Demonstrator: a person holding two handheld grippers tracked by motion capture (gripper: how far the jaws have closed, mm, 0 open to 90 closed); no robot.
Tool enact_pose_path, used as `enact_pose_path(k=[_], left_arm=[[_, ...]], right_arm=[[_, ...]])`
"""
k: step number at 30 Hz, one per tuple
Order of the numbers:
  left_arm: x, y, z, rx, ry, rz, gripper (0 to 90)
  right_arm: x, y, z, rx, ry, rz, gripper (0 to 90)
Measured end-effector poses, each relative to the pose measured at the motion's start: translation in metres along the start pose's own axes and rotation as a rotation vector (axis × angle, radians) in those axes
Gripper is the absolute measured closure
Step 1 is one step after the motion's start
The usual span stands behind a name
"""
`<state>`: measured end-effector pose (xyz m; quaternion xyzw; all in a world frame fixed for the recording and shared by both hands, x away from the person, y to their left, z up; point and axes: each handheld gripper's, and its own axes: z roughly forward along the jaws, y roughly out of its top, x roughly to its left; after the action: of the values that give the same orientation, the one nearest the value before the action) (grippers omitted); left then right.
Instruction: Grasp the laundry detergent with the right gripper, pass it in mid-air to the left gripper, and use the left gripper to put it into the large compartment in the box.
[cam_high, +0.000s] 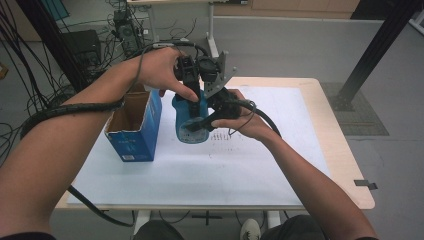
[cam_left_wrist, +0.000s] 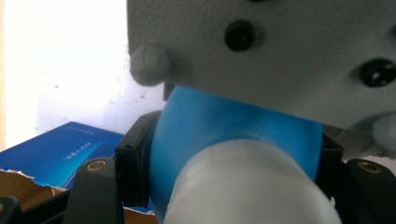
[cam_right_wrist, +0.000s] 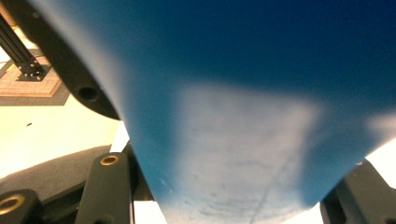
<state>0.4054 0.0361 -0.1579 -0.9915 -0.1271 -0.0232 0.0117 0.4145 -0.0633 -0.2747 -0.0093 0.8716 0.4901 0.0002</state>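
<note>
A blue bottle (cam_high: 191, 125) with a white cap (cam_left_wrist: 252, 182) is held above the white sheet, in the middle of the table. My left gripper (cam_high: 192, 95) comes down from above and is shut on the bottle's blue shoulder (cam_left_wrist: 210, 121) just past the cap, one black pad (cam_left_wrist: 135, 156) on each side. My right gripper (cam_high: 202, 121) reaches in from the right and is shut on the bottle's body (cam_right_wrist: 243, 116), which lies between its two jaws. The grey plate (cam_left_wrist: 280, 51) of the right gripper hangs close over the bottle in the left gripper view.
An open blue cardboard box (cam_high: 134, 127) stands on the table just left of the bottle, also seen in the left gripper view (cam_left_wrist: 60, 149). A white paper sheet (cam_high: 260, 165) covers most of the wooden table (cam_high: 345, 165). A black post (cam_high: 372, 52) rises at the far right; cables clutter the floor at left.
</note>
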Motion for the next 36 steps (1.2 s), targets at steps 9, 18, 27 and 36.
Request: enact_pose_path(k=[9, 18, 27, 36], left_arm=[[-0.0002, 0.0010, -0.0014, 0.001, 0.001, -0.001, 35.4], [-0.0002, -0.0004, -0.0017, 0.003, 0.002, -0.005, 35.5], [-0.0009, -0.0005, -0.0016, 0.004, 0.006, 0.000, 35.5], [-0.0006, -0.0001, -0.0010, 0.005, 0.004, -0.005, 35.6]], right_arm=[[-0.0003, 0.0005, -0.0015, -0.003, 0.000, -0.002, 41.8], [-0.0002, 0.0007, -0.0011, -0.006, -0.003, -0.006, 41.6], [0.0003, 0.0013, -0.0004, -0.007, -0.002, -0.007, 41.5], [0.0002, 0.0005, -0.0006, -0.005, -0.002, -0.005, 41.3]])
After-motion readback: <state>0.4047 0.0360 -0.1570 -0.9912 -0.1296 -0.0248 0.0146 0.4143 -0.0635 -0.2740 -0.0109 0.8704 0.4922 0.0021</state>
